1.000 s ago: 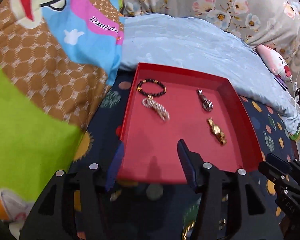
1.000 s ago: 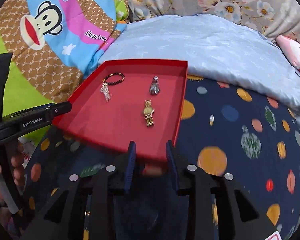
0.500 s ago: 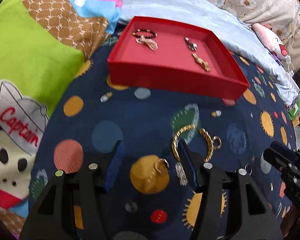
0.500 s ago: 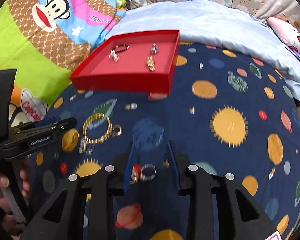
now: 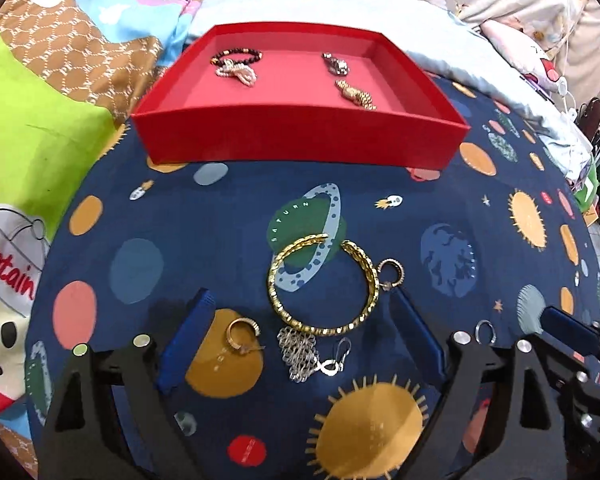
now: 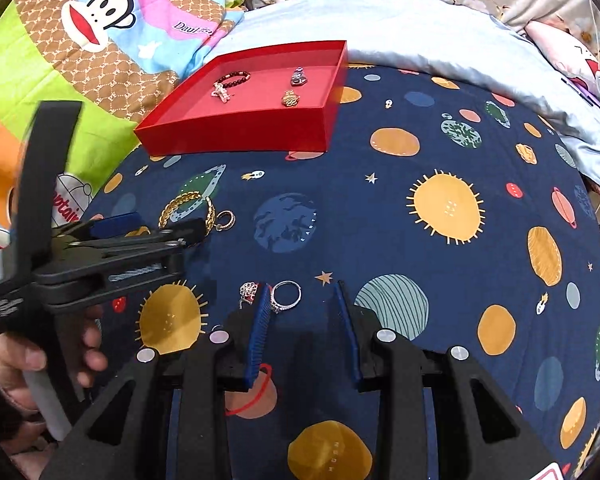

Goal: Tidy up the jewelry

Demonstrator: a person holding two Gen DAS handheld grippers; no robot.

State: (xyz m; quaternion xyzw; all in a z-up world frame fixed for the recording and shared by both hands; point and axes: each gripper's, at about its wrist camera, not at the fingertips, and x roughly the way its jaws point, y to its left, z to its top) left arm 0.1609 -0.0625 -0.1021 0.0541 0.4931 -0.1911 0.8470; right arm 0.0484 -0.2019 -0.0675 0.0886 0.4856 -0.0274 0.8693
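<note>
A red tray (image 5: 300, 136) sits at the far side of the space-print cloth and holds a black bead bracelet (image 5: 236, 55), a pearl piece, a silver watch and a gold watch (image 5: 354, 94). My left gripper (image 5: 300, 300) is open low over loose jewelry: a gold bangle (image 5: 324, 284), a small gold hoop (image 5: 392, 274), a gold earring (image 5: 242, 332) and a silver mesh earring (image 5: 304, 354). My right gripper (image 6: 302, 286) is open, with a silver ring (image 6: 286, 296) just inside its left finger and a red-stone piece (image 6: 249, 292) outside it. The tray also shows in the right wrist view (image 6: 240, 132).
The navy planet-print cloth (image 6: 440, 240) covers the bed. A colourful monkey-print blanket (image 6: 100, 20) lies left, a pale blue pillow (image 6: 420, 36) behind the tray. The left gripper body and hand (image 6: 80, 260) sit close left of my right gripper. A thin silver ring (image 5: 484, 330) lies by the right fingertip.
Both grippers have pulled back from the tray toward me and dropped low over the loose jewelry on the cloth. Both stay open and empty.
</note>
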